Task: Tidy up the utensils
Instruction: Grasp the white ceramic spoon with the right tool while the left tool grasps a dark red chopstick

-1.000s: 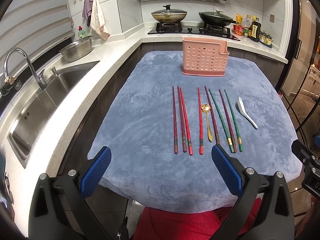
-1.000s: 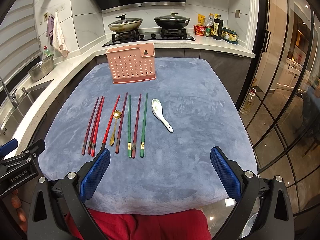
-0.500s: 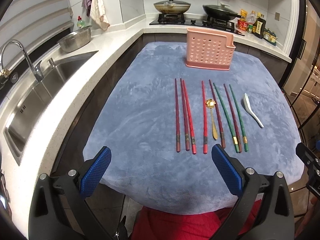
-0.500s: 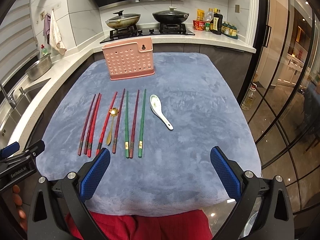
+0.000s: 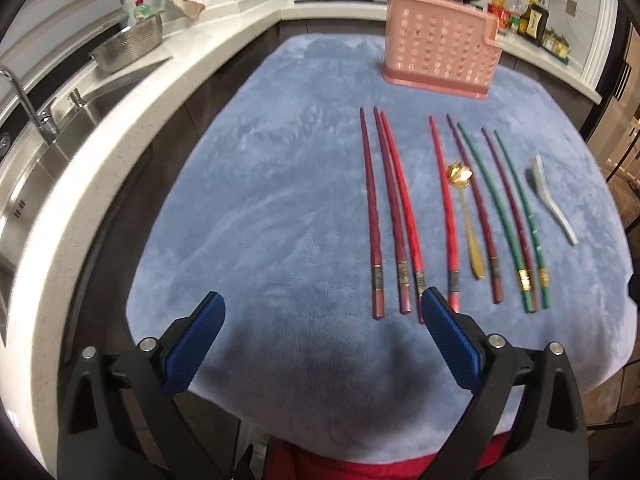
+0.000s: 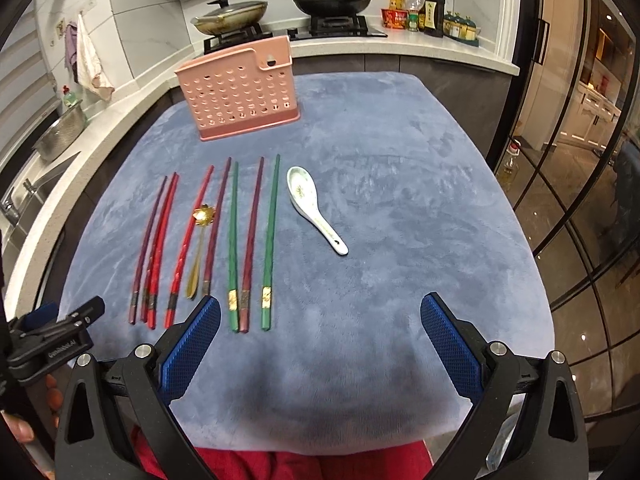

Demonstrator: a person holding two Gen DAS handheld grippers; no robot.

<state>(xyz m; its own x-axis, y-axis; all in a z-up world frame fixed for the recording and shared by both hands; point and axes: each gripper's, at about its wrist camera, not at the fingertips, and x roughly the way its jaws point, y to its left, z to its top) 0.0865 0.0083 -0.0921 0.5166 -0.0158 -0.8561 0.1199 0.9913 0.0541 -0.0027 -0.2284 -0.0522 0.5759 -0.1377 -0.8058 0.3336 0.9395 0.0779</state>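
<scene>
Several red, maroon and green chopsticks (image 5: 404, 216) (image 6: 232, 240) lie in a row on the blue cloth, handle ends toward me. A gold spoon (image 5: 466, 216) (image 6: 199, 248) rests among them and a white ceramic spoon (image 5: 554, 208) (image 6: 316, 208) lies at the row's right end. A pink perforated utensil holder (image 5: 440, 46) (image 6: 240, 94) stands upright at the far side. My left gripper (image 5: 320, 340) is open, low over the near cloth, left of the chopstick handles. My right gripper (image 6: 320, 340) is open, near the cloth's front edge, right of the green chopsticks.
A blue cloth (image 5: 260, 184) (image 6: 400, 200) covers the table. Left of it run a white counter and a steel sink (image 5: 36, 160) with a tap. Behind are a stove with two pans (image 6: 280, 12) and bottles. Glass doors (image 6: 580, 160) stand at the right.
Both grippers have moved forward and lower over the cloth, so the utensils look nearer. Both stay open and nothing has been picked up.
</scene>
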